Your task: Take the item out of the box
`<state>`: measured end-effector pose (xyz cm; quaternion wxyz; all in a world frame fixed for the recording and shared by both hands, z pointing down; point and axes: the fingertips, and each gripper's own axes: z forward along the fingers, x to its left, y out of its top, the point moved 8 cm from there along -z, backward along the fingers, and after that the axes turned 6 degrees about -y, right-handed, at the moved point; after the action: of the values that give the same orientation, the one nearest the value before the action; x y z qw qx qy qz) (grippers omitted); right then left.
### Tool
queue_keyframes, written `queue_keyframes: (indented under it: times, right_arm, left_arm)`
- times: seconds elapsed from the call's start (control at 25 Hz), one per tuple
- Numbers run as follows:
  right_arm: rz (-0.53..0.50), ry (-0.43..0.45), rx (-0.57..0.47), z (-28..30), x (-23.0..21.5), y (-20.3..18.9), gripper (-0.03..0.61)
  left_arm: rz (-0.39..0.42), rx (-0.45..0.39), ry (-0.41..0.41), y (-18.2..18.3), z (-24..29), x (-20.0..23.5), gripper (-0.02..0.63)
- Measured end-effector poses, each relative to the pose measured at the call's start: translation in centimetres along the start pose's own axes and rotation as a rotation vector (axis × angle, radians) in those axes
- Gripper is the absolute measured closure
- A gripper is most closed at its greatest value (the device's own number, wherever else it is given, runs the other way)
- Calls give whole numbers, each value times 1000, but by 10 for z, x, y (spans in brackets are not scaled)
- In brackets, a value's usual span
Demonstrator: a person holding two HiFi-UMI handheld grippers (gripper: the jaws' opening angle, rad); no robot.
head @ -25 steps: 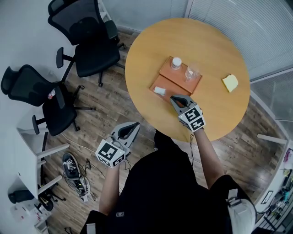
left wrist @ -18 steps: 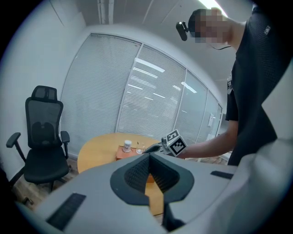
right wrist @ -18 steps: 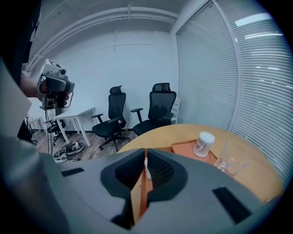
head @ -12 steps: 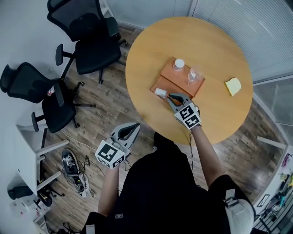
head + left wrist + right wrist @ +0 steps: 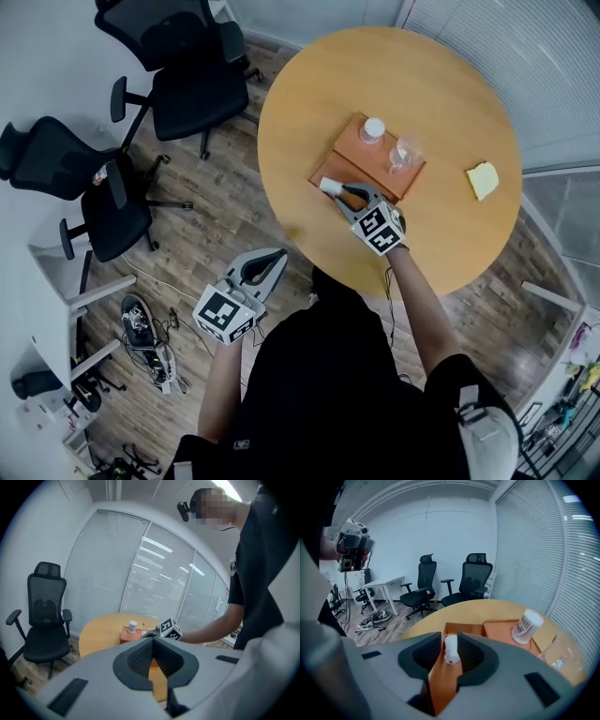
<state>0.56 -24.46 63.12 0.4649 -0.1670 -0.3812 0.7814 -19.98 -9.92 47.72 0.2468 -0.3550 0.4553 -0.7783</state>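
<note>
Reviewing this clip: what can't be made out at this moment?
Head view: the white item is too small to identify and is partly covered by the right gripper.
Right gripper view: its jaws have just been opening around the item; they cover its sides, so its shape is unclear.
Left gripper view: the box is too small to see inside.

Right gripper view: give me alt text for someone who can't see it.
The right gripper has just been opening its jaws, which stand apart around a small white item in the near part of an orange box on a round wooden table. A white ribbed container stands in the box's far part; office chairs stand behind.
</note>
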Motion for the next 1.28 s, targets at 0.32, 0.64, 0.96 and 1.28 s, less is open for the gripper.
queue_keyframes:
  times: [0.32,0.64,0.96,1.28]
  right_arm:
    - [-39,22,72,23,-1,-12,451]
    - [-74,47,131,45,-5,-21,442]
    - [-89,82,171,61,-3,-26,431]
    - [-95,104,192,74,-9,-28,402]
  left_arm:
    - [-17,2,0,-3,4,4,607]
    - [-32,5,9,-4,-1,9,607]
    - [-42,14,15,-3,-3,15,607]
    - [-47,27,13,-2,0,22,607]
